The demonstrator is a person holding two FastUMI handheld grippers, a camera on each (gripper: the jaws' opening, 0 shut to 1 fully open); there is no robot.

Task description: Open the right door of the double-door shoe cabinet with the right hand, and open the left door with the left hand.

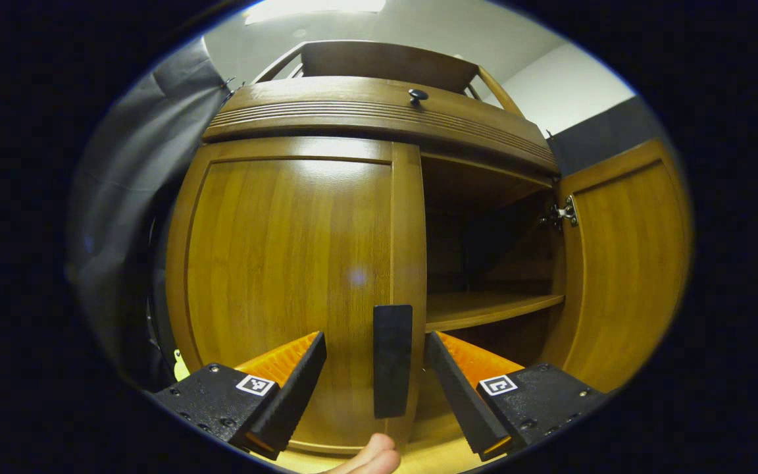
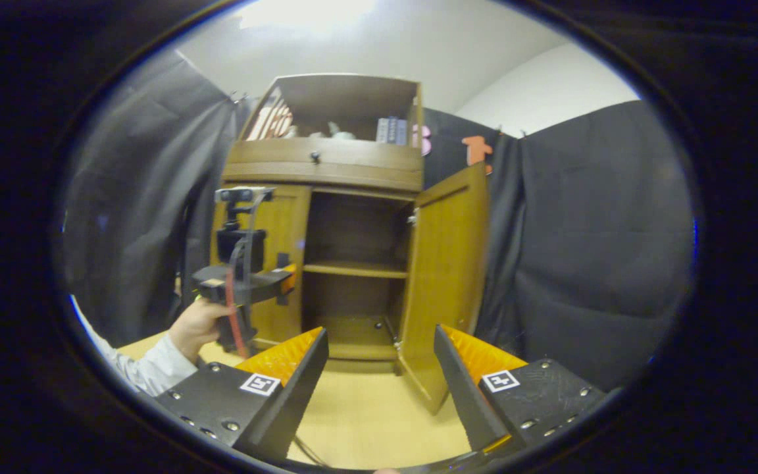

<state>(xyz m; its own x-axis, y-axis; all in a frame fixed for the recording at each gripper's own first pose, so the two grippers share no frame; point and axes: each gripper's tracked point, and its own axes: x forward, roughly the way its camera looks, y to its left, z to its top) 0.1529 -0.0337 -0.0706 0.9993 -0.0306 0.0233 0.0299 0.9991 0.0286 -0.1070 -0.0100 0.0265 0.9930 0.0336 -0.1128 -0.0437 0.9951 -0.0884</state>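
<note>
Pale wooden flooring [image 2: 366,421] runs up to the shoe cabinet [image 2: 326,164]. Nearest, the right claw [image 2: 379,388] hangs back, spread wide and empty. Farther in, the left claw [image 1: 376,388] gapes around the dark handle [image 1: 392,359] of the closed left door [image 1: 287,276], gripping nothing yet. Beyond, the right door [image 2: 448,276] stands swung open. Next, I'd judge: pinch that handle and pull.

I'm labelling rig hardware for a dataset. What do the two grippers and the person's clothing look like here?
Each gripper, left gripper and right gripper, has wedge-shaped fingers on black bolted blocks with square black-and-white markers. The left carries a camera mast and red cable. White sleeve.
</note>
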